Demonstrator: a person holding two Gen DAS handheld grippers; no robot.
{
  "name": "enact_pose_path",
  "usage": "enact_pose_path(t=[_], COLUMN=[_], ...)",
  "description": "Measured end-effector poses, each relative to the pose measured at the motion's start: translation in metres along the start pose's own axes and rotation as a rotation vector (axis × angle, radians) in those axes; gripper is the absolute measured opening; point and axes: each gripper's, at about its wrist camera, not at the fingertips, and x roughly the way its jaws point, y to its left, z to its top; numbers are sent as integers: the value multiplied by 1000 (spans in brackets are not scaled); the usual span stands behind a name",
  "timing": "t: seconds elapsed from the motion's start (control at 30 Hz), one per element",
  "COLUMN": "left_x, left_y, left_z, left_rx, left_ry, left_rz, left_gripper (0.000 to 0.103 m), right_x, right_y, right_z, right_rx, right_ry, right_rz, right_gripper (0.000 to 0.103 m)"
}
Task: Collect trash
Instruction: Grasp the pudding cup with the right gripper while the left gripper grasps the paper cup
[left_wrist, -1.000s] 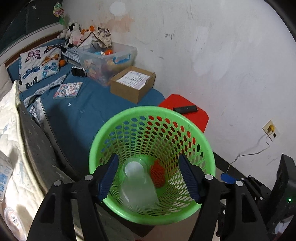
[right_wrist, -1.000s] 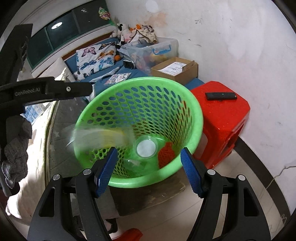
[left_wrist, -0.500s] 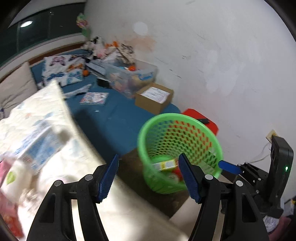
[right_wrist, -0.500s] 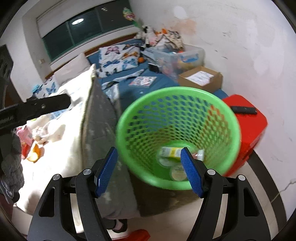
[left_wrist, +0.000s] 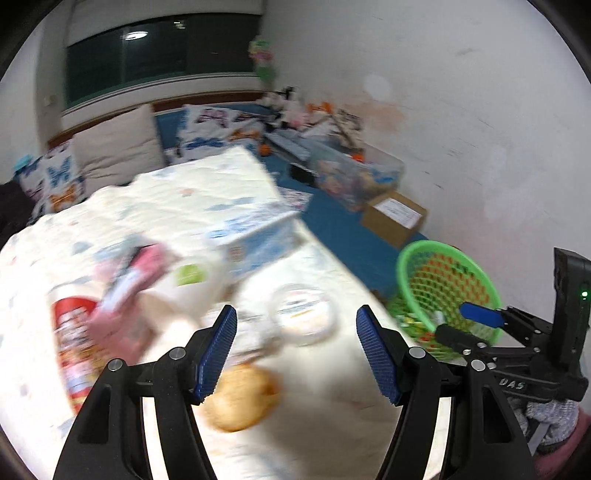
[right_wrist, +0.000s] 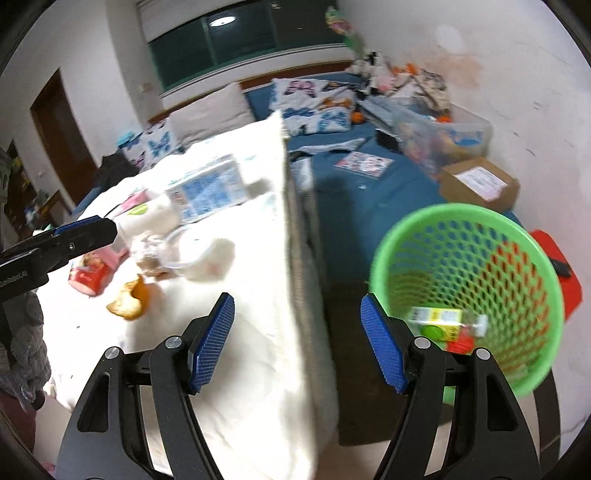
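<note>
Left wrist view: both grippers, left (left_wrist: 295, 349) and right (right_wrist: 297, 341), hang open and empty over a littered white quilt (left_wrist: 314, 424). Blur hides the trash's outlines; a hasty grab at the orange peel (left_wrist: 240, 398) could pinch quilt instead, well short of the green basket (right_wrist: 532, 258).

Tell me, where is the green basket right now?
The green basket sits on the floor at the right of the right wrist view, between the white quilt's edge and the red stool. In the left wrist view it shows at far right.
</note>
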Motion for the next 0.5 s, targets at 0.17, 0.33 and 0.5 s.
enact_pose_path(t=[0.17,0.33,0.5], left_x=[-12,-15,-18], left_y=[42,68,79], left_z=[-9,-19,-28], left_rx=[-68,-137,-167], left_ry=[-8,-2,3], left_rz=[57,83,87], left_gripper=[65,65,64], right_x=[20,40,61], right_y=[33,56,73], right_z=[9,14,18], right_rx=[-63,-115,-155], right_ry=[19,44,73], right_rz=[41,71,92], right_gripper=[71,71,71])
